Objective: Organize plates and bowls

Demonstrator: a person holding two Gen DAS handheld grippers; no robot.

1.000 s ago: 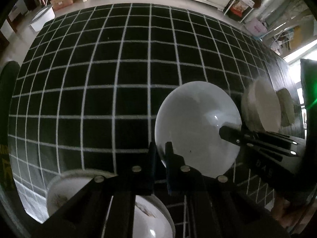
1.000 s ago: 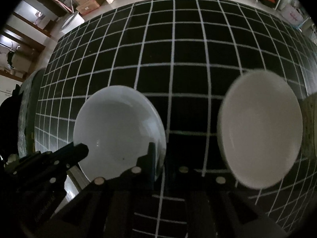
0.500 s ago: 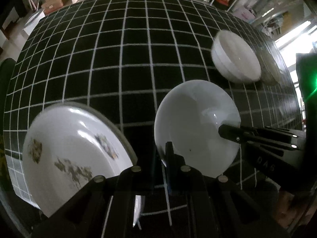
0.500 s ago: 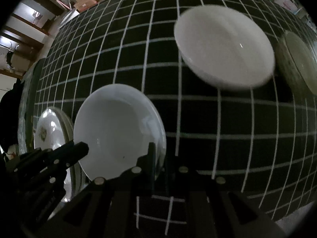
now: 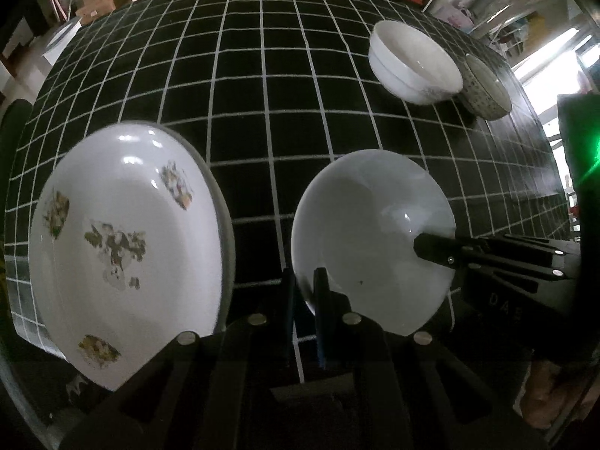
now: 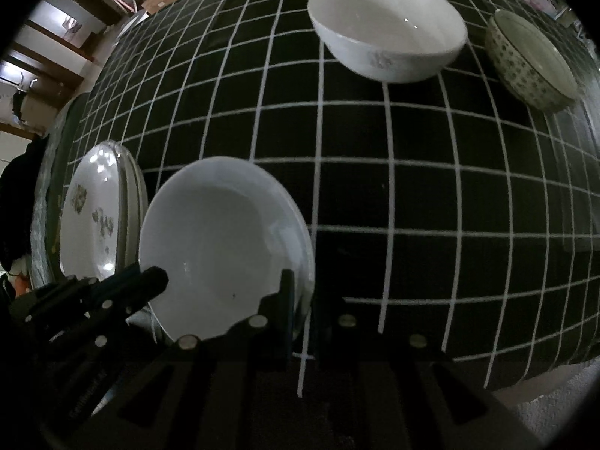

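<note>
Both grippers hold one plain white plate [image 5: 367, 236] by opposite rims, above the black grid tablecloth [image 5: 262, 75]. My left gripper [image 5: 304, 285] is shut on its near rim; the right gripper's fingers [image 5: 435, 245] clamp its right rim. In the right wrist view my right gripper [image 6: 300, 300] is shut on the plate [image 6: 221, 240], with the left gripper's fingers [image 6: 150, 281] on its left rim. A flowered white plate [image 5: 123, 240] lies on a stack to the left; it also shows in the right wrist view [image 6: 93, 217].
A white bowl [image 5: 412, 63] and a patterned green bowl [image 5: 487, 90] stand at the far right of the table; both also show in the right wrist view, white [image 6: 390, 26] and patterned [image 6: 528, 60]. The table's near edge [image 6: 525, 382] is close.
Both grippers have carried the white plate back and left, away from the bowls. The flowered plate stack has come into view beside the held plate.
</note>
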